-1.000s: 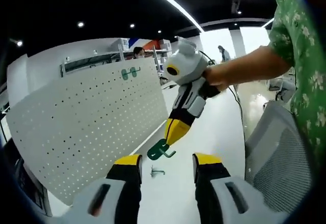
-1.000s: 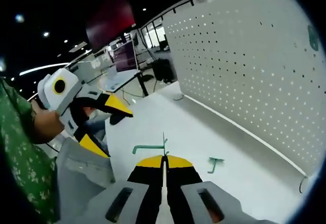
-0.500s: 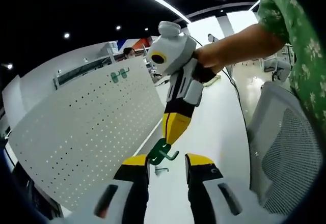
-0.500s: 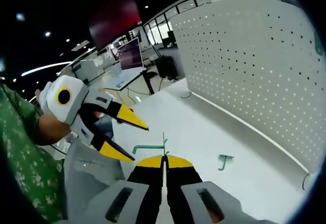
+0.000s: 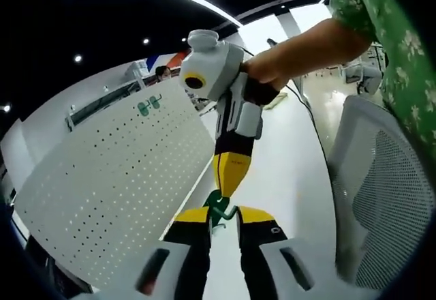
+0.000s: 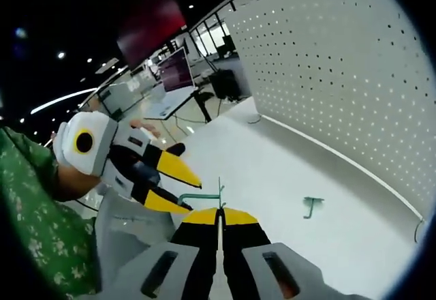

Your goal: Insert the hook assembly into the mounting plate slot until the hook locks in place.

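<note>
A green hook (image 6: 199, 197) sticks out from my right gripper (image 6: 219, 213), which is shut on it. In the left gripper view the same hook (image 5: 219, 208) hangs from the right gripper (image 5: 229, 183) and sits between the yellow tips of my left gripper (image 5: 223, 215). The left gripper (image 6: 194, 191) is open, its jaws on either side of the hook's far end with a narrow gap. The white perforated mounting plate (image 5: 109, 184) stands upright on the left, with two green hooks (image 5: 148, 105) near its top edge. The plate (image 6: 340, 75) rises beyond a second green hook (image 6: 312, 206) lying on the table.
A white table (image 6: 272, 170) runs along the foot of the plate. A grey mesh chair (image 5: 381, 198) stands on the right, beside the person's green sleeve (image 5: 402, 54). Monitors (image 6: 174, 71) and desks lie in the background. A small metal hook (image 6: 417, 229) lies by the plate's base.
My left gripper's jaws have narrowed and come up around the hook held by the right gripper. The right gripper stays shut on the hook.
</note>
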Motion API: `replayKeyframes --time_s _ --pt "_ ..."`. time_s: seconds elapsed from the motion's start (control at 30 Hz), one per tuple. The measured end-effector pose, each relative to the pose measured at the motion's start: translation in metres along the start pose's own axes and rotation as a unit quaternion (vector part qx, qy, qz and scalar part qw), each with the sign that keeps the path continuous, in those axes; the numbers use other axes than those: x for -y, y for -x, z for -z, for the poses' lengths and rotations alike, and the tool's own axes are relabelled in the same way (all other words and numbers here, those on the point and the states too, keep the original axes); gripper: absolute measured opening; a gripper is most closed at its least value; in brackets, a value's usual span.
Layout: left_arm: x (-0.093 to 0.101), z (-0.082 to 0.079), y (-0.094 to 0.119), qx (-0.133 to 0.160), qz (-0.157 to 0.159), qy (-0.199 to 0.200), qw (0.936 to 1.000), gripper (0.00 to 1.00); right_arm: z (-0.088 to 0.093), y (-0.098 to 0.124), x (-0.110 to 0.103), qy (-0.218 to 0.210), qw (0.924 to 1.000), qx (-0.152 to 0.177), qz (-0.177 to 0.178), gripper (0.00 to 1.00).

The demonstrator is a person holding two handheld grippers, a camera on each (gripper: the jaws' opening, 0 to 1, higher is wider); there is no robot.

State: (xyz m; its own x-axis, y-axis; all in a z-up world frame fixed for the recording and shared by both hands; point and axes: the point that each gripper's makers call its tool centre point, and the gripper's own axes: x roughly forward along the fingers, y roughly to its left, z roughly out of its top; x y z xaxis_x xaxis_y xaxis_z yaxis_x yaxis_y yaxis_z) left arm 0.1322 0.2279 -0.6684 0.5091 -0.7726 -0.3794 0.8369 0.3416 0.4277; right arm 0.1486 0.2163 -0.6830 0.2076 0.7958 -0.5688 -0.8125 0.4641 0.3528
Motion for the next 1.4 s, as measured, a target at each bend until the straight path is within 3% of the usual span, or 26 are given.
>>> replayKeyframes --time_s 0.37,0.6,0.73,1.07,1.4 --pt "0.001 -0.001 0.000 0.004 -0.002 -0.010 0.9999 0.06 0.002 0.001 -0.001 -0.021 0.9997 -0.008 -0.009 0.00" --pt "-0.001 -0.003 0.000 0.011 -0.003 0.003 0.9999 0.03 0.002 0.001 -0.001 -0.029 0.9995 -0.004 -0.012 0.00" --pt "-0.005 -0.003 0.002 0.023 -0.005 0.044 0.9988 0.03 0.001 0.002 -0.001 -0.032 0.9994 0.003 -0.014 0.00" --pt "-0.014 -0.002 0.004 0.039 -0.021 0.098 0.9942 0.03 -0.009 0.004 -0.002 -0.019 0.9992 0.034 -0.012 0.00" --pt "-0.029 0.001 0.008 0.060 -0.053 0.176 0.9811 0.02 -0.022 0.004 -0.001 -0.014 0.9966 0.081 -0.005 0.00"
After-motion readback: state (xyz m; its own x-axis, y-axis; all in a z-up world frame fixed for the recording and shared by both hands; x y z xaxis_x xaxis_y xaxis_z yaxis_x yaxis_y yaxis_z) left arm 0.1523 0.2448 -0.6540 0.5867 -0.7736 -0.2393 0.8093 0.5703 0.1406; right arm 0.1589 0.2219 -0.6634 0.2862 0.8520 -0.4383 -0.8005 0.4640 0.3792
